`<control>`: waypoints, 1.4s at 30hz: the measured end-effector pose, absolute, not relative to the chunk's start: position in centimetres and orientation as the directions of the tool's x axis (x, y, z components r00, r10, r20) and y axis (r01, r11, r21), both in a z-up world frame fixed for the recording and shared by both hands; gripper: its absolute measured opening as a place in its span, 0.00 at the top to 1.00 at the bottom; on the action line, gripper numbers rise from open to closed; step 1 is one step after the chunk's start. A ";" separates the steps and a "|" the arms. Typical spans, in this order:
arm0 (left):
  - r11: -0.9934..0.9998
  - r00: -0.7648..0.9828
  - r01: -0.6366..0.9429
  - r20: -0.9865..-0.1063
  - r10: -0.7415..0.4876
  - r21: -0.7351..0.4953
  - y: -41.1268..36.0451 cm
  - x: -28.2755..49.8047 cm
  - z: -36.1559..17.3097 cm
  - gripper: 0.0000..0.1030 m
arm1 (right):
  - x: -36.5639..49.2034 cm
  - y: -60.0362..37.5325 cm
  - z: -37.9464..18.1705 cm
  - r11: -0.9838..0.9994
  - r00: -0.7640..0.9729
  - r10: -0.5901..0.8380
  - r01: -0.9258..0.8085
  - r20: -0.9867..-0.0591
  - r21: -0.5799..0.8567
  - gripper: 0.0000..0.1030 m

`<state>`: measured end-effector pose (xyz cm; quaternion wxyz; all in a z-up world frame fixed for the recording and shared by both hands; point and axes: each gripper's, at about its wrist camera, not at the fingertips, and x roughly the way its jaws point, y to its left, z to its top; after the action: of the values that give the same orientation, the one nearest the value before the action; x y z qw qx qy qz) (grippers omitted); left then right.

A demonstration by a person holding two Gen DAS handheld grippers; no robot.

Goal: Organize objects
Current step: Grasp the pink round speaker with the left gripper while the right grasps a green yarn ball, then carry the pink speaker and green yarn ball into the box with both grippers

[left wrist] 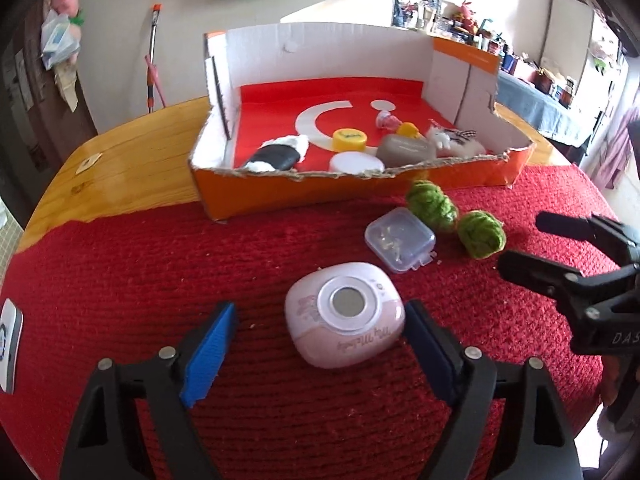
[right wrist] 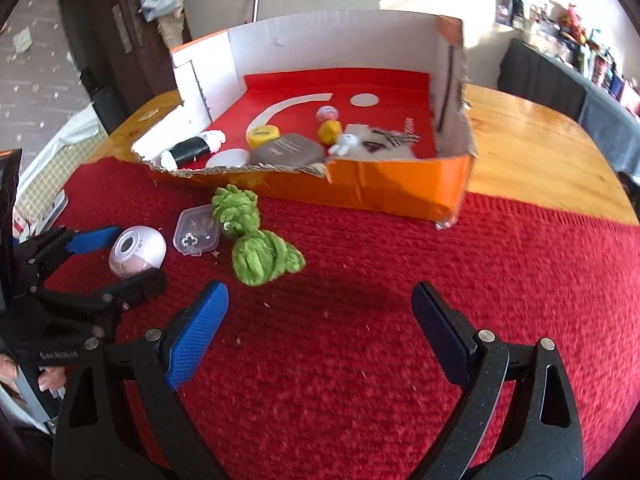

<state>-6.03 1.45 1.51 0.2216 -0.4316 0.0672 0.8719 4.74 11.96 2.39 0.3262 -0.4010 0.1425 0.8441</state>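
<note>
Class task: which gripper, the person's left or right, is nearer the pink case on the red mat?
Left. The left gripper straddles the pink case, one finger on each side. The right gripper is open over bare mat, off to the case's side.

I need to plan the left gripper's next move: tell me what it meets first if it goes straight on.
The left gripper would first meet the pink device, already between its open fingers on the red mat; contact isn't clear.
</note>
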 end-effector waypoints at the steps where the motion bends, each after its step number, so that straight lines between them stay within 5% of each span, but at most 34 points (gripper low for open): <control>1: -0.887 -0.526 -0.456 -0.780 0.339 -0.078 1.6 -6.0 1.6 0.20 | 4.5 11.9 2.4 -0.751 -0.461 0.439 -0.659 -0.771 -0.033 0.09; 12: -0.864 -0.514 -0.495 -0.769 0.380 -0.096 1.7 -6.0 1.8 0.44 | 2.9 12.0 2.0 -0.791 -0.465 0.411 -0.610 -0.784 -0.053 0.24; 15: -0.854 -0.507 -0.508 -0.763 0.401 -0.112 1.6 -5.8 1.8 0.45 | 2.4 11.9 1.6 -0.805 -0.482 0.392 -0.593 -0.784 -0.038 0.37; 17: -0.848 -0.504 -0.512 -0.753 0.423 -0.134 1.5 -5.7 1.8 0.45 | 2.4 11.7 1.6 -0.827 -0.512 0.365 -0.561 -0.777 -0.019 0.67; 42: -0.826 -0.548 -0.534 -0.671 0.499 -0.179 0.3 -4.2 6.4 0.45 | 4.6 8.7 5.8 -0.840 -0.601 0.397 -0.542 -0.694 -0.011 0.67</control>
<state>-4.22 0.29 6.40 0.2938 -0.3739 0.0234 0.8794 4.62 8.68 5.79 0.2642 -0.3601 0.1009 0.8890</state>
